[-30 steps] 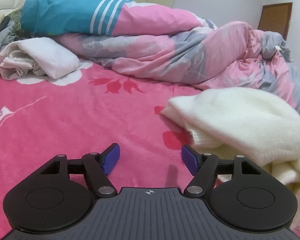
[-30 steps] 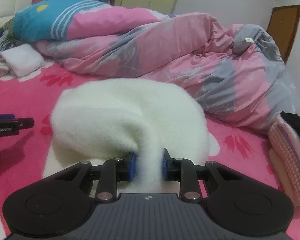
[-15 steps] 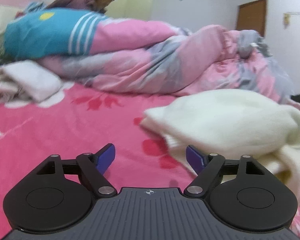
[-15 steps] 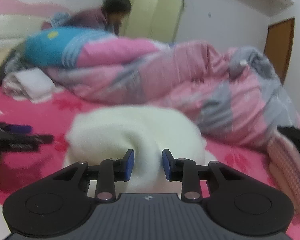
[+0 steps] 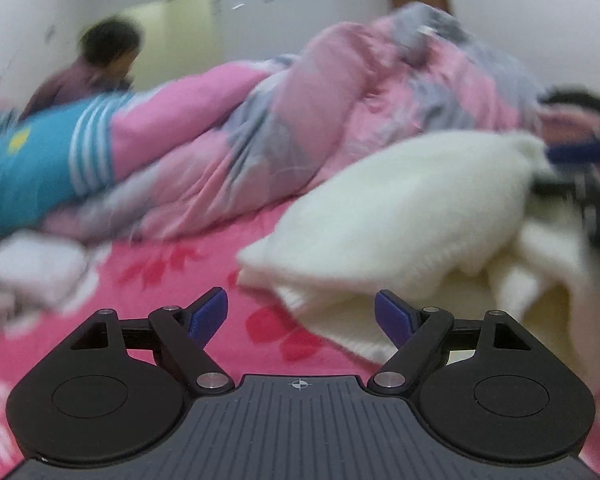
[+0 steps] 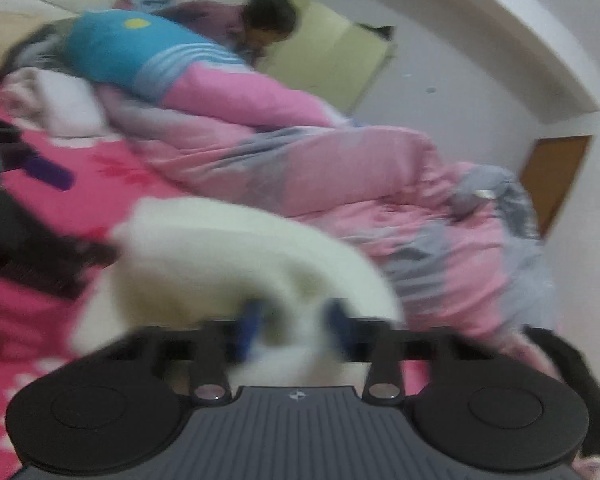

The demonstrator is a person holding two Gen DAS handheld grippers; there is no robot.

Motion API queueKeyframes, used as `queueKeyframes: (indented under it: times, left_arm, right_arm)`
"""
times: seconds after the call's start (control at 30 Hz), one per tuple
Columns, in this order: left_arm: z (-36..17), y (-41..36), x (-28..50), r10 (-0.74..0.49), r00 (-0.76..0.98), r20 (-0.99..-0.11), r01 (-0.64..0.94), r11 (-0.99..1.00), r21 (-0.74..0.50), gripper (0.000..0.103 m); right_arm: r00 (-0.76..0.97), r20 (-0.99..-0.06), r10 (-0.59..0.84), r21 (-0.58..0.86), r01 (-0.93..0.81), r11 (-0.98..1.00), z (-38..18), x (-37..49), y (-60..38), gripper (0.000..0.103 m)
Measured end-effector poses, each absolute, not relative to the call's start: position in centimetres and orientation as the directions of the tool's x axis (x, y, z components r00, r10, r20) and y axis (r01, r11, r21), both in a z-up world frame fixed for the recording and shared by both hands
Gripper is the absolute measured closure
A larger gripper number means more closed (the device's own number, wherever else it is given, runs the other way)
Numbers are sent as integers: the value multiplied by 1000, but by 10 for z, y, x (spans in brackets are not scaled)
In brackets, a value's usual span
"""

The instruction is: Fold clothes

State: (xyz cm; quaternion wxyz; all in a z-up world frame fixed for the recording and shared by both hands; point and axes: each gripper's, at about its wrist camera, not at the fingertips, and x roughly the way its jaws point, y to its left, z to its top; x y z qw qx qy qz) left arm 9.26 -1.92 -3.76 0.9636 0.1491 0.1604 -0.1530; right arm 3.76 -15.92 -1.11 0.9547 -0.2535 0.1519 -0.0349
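A fluffy cream sweater (image 5: 400,208) lies bunched on the pink bed sheet (image 5: 172,300). My left gripper (image 5: 302,312) is open and low over the sheet, with the sweater's ribbed hem just ahead of its right finger. My right gripper (image 6: 294,320) is shut on a fold of the cream sweater (image 6: 228,248) and holds it raised off the bed. In the left wrist view the right gripper (image 5: 572,152) shows blurred at the far right edge of the sweater. The left gripper (image 6: 48,172) appears at the left in the right wrist view. Both views are motion-blurred.
A rumpled pink and grey quilt (image 5: 320,120) runs across the back of the bed, with a blue striped piece (image 5: 32,172) on it. A white folded cloth (image 5: 32,268) lies at the left. A person (image 5: 96,68) sits behind the quilt. A brown door (image 6: 552,176) is on the right wall.
Both cameras have swung and tilted, and the views have blurred. My right gripper has lifted the sweater fold higher. My left gripper has moved closer to the sweater's hem, still open.
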Motion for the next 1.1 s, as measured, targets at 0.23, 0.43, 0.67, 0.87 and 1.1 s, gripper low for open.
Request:
queueKeyframes:
  times: [0.23, 0.43, 0.67, 0.87, 1.1]
  left_arm:
    - [-37, -60, 107, -254, 928, -271, 359, 799, 482, 17]
    - [-34, -79, 128, -301, 915, -269, 402, 748, 528, 30]
    - [-33, -87, 135, -322, 906, -275, 420, 767, 486, 63]
    - [-18, -84, 139, -317, 908, -275, 407, 825, 393, 73]
    - [10, -66, 129, -311, 916, -255, 382, 869, 314, 80]
  right_arm:
    - [959, -272, -79, -307, -9, 952, 8, 41, -210, 90]
    - [965, -261, -15, -132, -21, 991, 23, 42, -253, 89]
    - [944, -297, 145, 35, -141, 989, 19, 24, -264, 41]
    - [930, -356, 91, -98, -134, 986, -2, 23, -233, 5]
    - [924, -371, -92, -142, 42, 989, -4, 36, -234, 77]
